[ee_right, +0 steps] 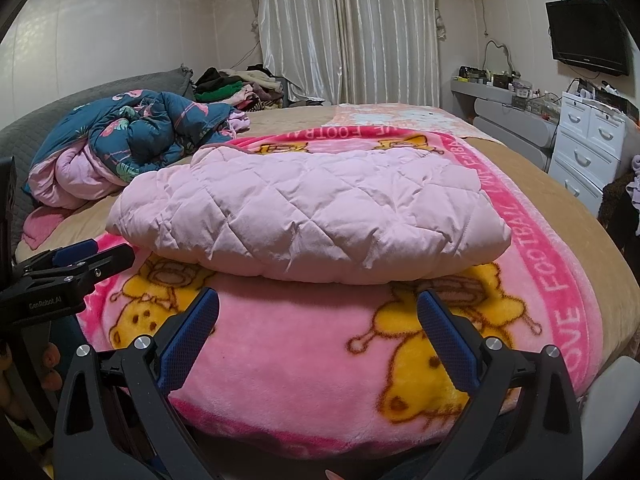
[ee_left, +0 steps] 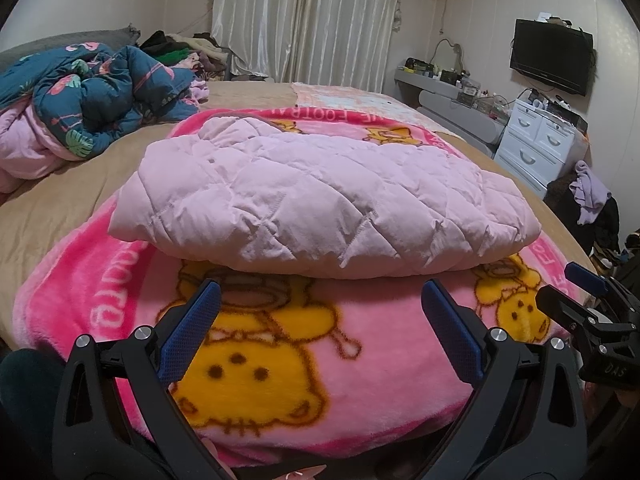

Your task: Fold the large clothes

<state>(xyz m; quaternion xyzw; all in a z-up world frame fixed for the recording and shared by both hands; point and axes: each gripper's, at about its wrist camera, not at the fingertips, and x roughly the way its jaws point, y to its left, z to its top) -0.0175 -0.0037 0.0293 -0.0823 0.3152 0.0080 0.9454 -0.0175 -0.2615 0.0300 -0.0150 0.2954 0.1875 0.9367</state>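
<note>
Folded pink jacket (ee_left: 320,200) on blanket (ee_left: 280,360); left gripper (ee_left: 320,300), right gripper (ee_right: 318,300) fingers apart; purple garment (ee_left: 590,196) clear only left view.

Pink cartoon blanket (ee_left: 280,360) on tan bed (ee_left: 60,208), crumpled teal floral quilt (ee_left: 100,96), wall television (ee_left: 552,56), white drawers (ee_left: 536,140), closed curtains (ee_left: 304,16)

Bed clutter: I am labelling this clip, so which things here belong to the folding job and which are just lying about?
Part of the job:
- pink quilted jacket, folded
- left gripper, open
- right gripper, open

Just lying about:
- pink cartoon blanket beneath the jacket
- blue flamingo-print duvet
- clothes pile
- television
- white drawers
</note>
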